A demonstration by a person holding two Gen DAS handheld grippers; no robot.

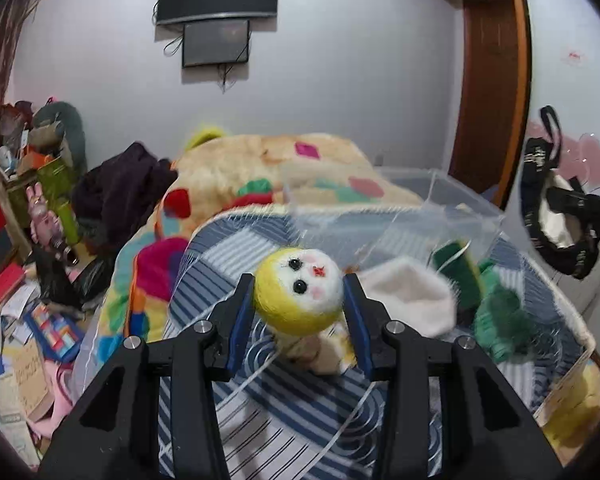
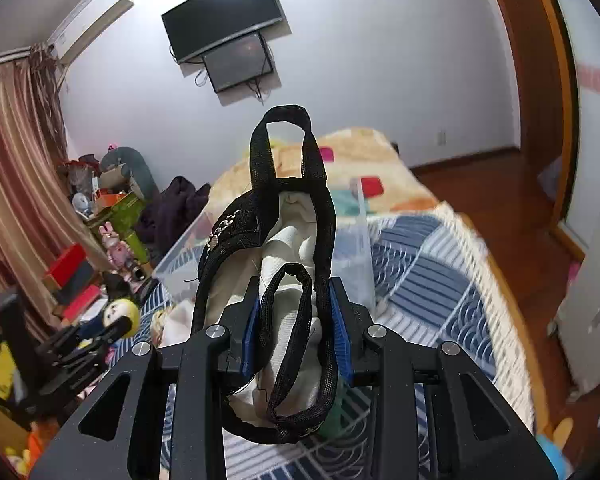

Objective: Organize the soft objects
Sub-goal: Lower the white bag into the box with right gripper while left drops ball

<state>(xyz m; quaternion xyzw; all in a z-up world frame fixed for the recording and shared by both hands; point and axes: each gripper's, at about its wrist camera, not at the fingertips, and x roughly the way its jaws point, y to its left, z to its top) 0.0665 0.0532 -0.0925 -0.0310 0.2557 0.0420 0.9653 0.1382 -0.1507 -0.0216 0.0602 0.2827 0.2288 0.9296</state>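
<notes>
Soft objects lie on the bed [image 1: 300,392], near its foot corner beside the clear bin [image 1: 440,200]. The black-and-cream bag [image 2: 292,264] is clamped upright in the right gripper [image 2: 294,332], apparently for carrying. The left gripper [image 1: 299,300] brackets the yellow-haired doll [image 1: 298,292]; pad contact appears light, grasp uncertain.

No text, label, brand or number can be read in either view. The papers and books [image 1: 18,354] heaped on the floor beside the bed carry print and handwriting, but it is too small and blurred to make out.
</notes>
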